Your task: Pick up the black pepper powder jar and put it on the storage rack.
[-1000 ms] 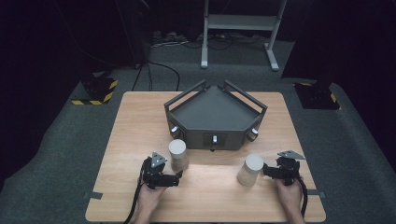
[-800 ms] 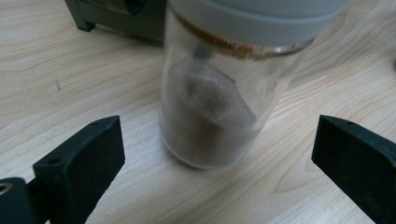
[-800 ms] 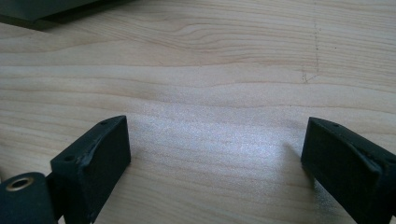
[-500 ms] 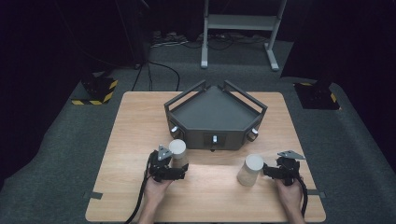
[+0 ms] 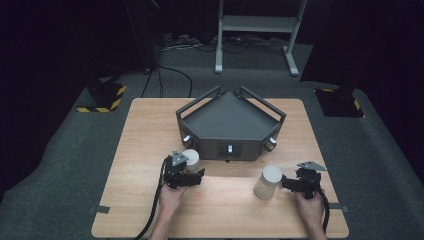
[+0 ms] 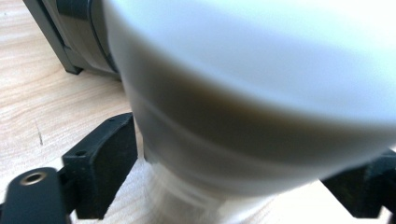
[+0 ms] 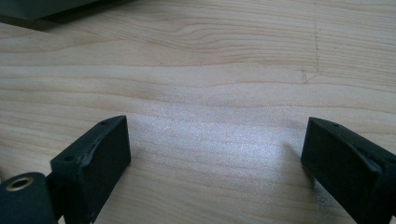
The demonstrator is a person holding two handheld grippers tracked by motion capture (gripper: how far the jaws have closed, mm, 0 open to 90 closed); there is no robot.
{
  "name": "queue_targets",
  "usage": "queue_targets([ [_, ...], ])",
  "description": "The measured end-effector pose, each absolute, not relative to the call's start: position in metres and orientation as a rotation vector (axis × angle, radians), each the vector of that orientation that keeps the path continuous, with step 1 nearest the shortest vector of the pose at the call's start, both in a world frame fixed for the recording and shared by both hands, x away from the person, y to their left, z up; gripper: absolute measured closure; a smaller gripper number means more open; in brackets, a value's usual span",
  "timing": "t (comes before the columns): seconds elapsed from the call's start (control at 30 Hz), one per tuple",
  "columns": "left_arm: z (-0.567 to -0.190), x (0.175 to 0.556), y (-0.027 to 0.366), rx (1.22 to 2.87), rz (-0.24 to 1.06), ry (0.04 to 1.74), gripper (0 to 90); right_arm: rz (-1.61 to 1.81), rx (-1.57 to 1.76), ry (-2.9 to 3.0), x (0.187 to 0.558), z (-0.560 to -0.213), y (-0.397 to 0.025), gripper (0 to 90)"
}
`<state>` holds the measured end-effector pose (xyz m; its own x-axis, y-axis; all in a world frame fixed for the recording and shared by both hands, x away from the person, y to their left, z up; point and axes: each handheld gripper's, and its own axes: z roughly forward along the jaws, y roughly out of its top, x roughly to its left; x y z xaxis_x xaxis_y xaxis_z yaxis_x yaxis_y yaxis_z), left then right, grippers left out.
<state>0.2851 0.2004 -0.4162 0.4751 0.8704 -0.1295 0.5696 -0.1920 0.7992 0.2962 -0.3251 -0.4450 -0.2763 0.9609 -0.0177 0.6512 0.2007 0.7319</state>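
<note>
Bare table lies open along the left edge and near edge; the dark tray (knobs facing forward) blocks the far middle.

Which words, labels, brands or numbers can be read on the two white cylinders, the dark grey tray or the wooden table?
None can be read.
White cylinder between the left gripper's jaws: blank and blurred at close range.
White cylinder beside the right gripper: no print shows.
Dark grey five-sided tray: knobs, no legible marking.
Light wooden table: faint pencil marks, no letters.
</note>
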Motion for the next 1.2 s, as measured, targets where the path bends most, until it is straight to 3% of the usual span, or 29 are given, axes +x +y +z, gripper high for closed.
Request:
queue_targets([
  [0.83, -0.4197, 0.2847, 0.1947, 1.862, 0.511, 1.197, 31.2, 0.856, 1.495, 2.004, 0.2962, -0.4449, -0.3251, 7.9],
  [1.2, -0.4191, 0.2808, 0.1898, 1.870, 0.552, 1.188, 32.9, 0.855, 1.493, 2.005, 0.2963, -0.4450, -0.3252, 7.9],
])
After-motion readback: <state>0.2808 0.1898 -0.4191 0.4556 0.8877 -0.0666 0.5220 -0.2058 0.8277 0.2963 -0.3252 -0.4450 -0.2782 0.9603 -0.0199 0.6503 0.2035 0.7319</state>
